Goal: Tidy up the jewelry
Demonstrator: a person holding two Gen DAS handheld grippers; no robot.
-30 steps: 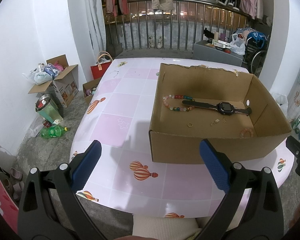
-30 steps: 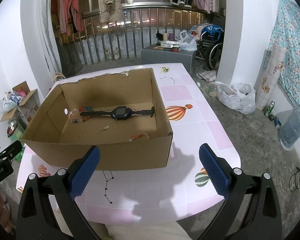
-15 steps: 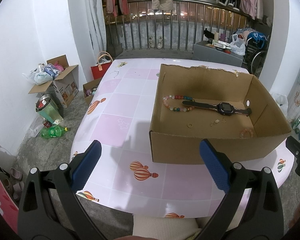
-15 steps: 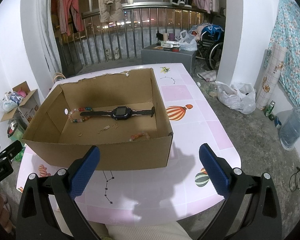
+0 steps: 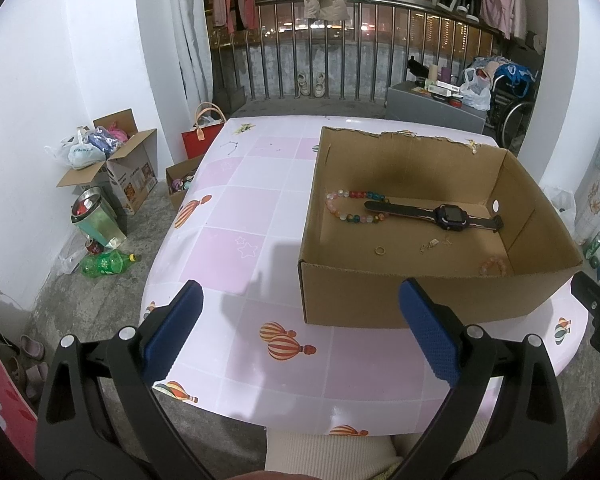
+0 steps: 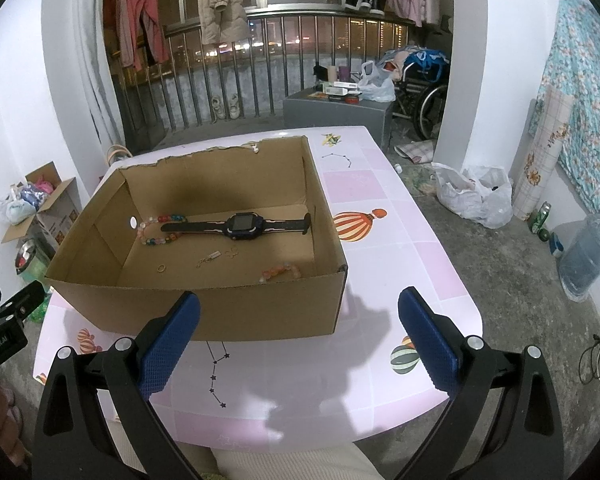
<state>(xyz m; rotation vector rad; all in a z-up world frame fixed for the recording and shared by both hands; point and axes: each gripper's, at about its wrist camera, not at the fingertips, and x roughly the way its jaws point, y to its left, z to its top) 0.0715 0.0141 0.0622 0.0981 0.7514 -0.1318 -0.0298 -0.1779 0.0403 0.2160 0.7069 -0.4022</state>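
An open cardboard box [image 5: 420, 296] [image 6: 204, 308] stands on the pink tiled table [image 5: 236, 216] [image 6: 396, 264]. Inside lie a black watch [image 5: 436, 214] [image 6: 240, 225], a colourful bead bracelet [image 5: 352, 206] [image 6: 160, 228], a small gold ring [image 5: 380, 250] [image 6: 162, 268], a small chain piece [image 5: 430, 245] [image 6: 210, 258] and an orange bead bracelet [image 5: 493, 266] [image 6: 280, 272]. My left gripper [image 5: 296, 328] is open and empty, held above the table's near edge left of the box. My right gripper [image 6: 298, 336] is open and empty, in front of the box's near wall.
Around the table are cardboard boxes with bags [image 5: 112, 164], a green bottle [image 5: 104, 264] and a bin [image 5: 96, 220] on the left floor. A plastic bag [image 6: 476, 196] and water jug [image 6: 588, 256] sit on the right floor. A railing [image 5: 340, 40] stands behind.
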